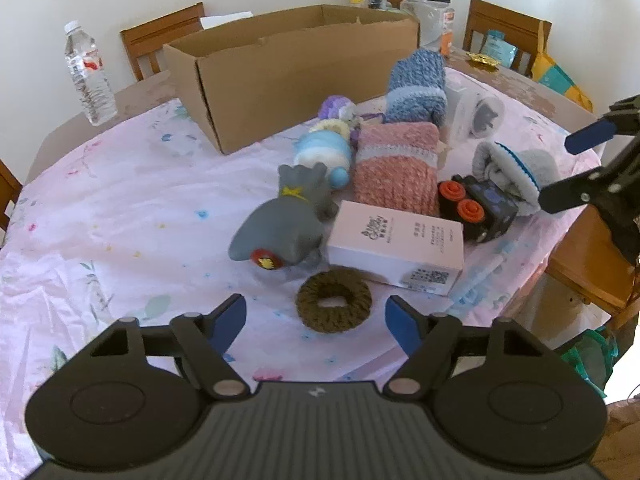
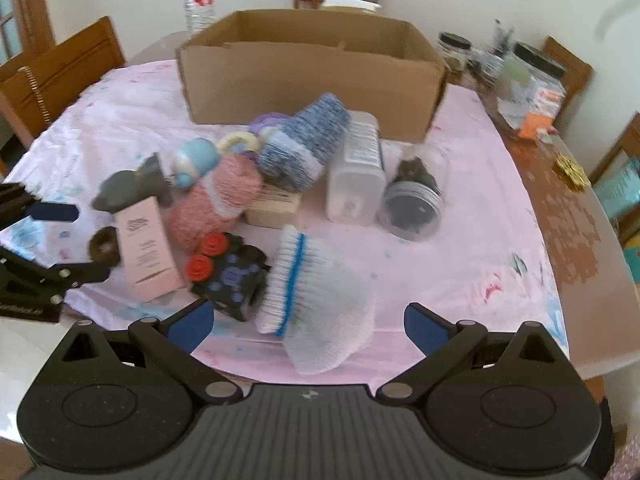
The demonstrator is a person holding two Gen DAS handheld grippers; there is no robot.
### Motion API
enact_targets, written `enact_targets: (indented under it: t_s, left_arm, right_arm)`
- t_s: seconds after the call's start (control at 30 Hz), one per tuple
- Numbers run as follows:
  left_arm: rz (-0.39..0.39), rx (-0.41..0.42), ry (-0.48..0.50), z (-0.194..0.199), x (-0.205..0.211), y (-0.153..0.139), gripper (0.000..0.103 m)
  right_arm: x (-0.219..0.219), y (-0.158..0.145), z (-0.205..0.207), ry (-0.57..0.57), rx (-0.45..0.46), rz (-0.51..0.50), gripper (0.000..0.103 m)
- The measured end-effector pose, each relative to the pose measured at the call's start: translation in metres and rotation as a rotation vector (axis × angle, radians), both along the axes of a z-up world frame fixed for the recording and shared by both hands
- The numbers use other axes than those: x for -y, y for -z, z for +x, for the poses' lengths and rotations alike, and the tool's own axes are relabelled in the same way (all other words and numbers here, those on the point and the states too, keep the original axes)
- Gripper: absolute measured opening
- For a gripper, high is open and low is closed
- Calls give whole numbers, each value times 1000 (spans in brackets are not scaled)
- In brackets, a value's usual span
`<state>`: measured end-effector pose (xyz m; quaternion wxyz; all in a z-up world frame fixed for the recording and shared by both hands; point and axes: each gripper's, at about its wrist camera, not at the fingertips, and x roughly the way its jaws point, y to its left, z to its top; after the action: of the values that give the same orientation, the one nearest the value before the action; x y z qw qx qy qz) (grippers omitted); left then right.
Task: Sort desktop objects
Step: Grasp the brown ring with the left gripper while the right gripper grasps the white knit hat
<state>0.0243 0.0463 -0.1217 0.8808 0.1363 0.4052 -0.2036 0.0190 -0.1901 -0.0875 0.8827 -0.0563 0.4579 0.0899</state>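
Note:
A brown knitted ring [image 1: 334,304] lies on the pink cloth between the fingers of my left gripper [image 1: 316,316], which is open with its pads clear of the ring. Just beyond the ring are a pink carton [image 1: 396,248] and a grey toy animal [image 1: 280,224]. My right gripper [image 2: 308,320] is open around a grey-white knitted sock [image 2: 316,300] with a blue stripe, and its pads do not touch it. A black toy car [image 2: 230,272] with red wheels lies left of the sock. An open cardboard box [image 2: 312,76] stands at the back.
The pile also holds a pink sock [image 1: 394,168], a blue sock [image 1: 418,88], a blue doll [image 1: 324,152], a clear plastic tub [image 2: 356,168] and a lying jar [image 2: 414,200]. A water bottle [image 1: 88,76] stands back left. Chairs ring the table, and jars crowd its back right.

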Motion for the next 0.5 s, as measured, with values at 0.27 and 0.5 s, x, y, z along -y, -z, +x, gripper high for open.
enact_targets:
  t_s: [0.27, 0.5]
  left_arm:
    - [-36, -15, 0, 2, 3, 7, 62]
    - [-51, -21, -1, 8, 8, 5, 41]
  right_arm:
    - [9, 20, 6, 4, -35, -23, 102]
    - [10, 26, 13, -28, -44, -25, 100]
